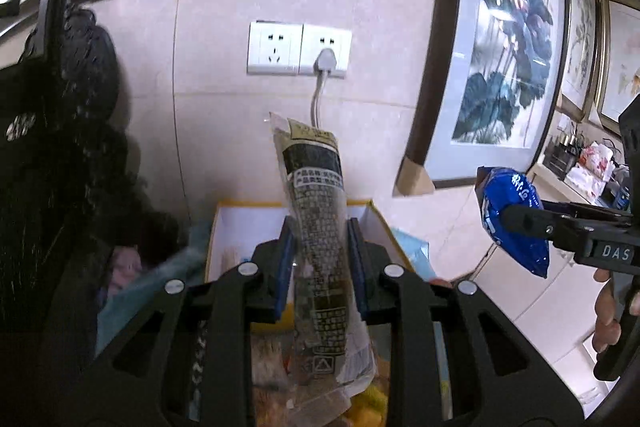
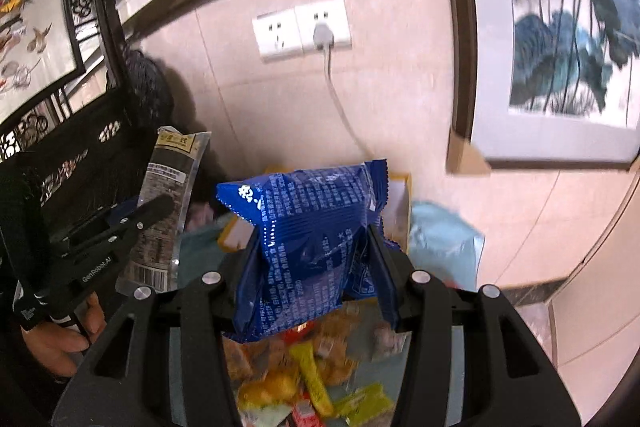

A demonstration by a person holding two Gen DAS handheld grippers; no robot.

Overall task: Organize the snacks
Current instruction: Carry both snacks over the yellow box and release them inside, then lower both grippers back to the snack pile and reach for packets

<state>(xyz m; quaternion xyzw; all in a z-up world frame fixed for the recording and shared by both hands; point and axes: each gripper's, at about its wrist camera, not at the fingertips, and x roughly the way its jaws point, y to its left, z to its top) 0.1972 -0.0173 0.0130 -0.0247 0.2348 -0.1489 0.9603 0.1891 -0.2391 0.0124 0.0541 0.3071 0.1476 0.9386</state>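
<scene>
My left gripper (image 1: 320,263) is shut on a long clear packet with a dark seaweed roll (image 1: 316,227) and holds it upright above a white box with a yellow rim (image 1: 240,213). The packet and left gripper also show in the right wrist view (image 2: 168,203). My right gripper (image 2: 316,263) is shut on a blue snack packet (image 2: 308,227), held up over a pile of loose snacks (image 2: 304,379). In the left wrist view the blue packet (image 1: 514,215) hangs at the right, apart from the seaweed packet.
A tiled wall with a double socket (image 1: 298,49) and a plugged cable stands behind. Framed paintings (image 1: 508,39) lean against it. A dark carved chair (image 2: 80,163) is at the left. Light blue packets (image 2: 444,243) lie beside the box.
</scene>
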